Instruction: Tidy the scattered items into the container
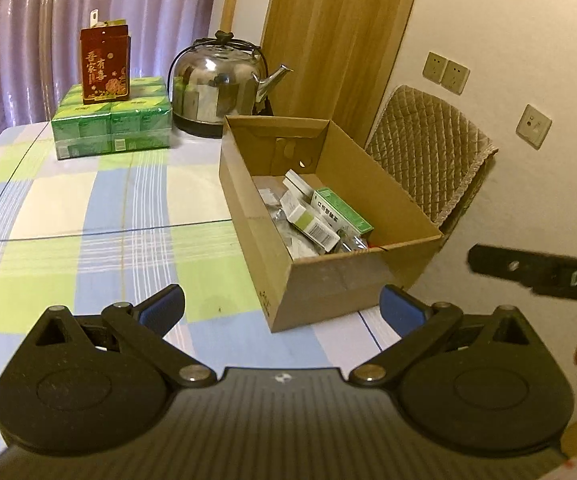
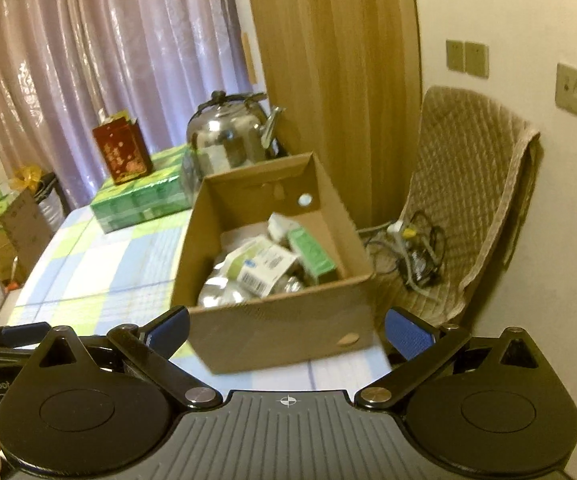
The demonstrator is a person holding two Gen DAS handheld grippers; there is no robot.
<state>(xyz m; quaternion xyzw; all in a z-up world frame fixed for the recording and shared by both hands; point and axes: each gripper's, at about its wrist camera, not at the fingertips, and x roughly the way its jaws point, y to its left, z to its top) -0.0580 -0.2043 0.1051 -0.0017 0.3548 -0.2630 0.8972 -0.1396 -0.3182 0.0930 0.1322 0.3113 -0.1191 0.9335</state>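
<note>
Left wrist view gives me a tabletop under a blue, green and white checked cloth, mauve curtains behind and a cream wall with three plates. I count one cardboard box near the right edge, several medicine cartons and foil packs lying inside it, one steel kettle, one red tin on a green tissue pack. My left tongs and right tongs both gape wide, empty; "GenRobot" reads on one handle
</note>
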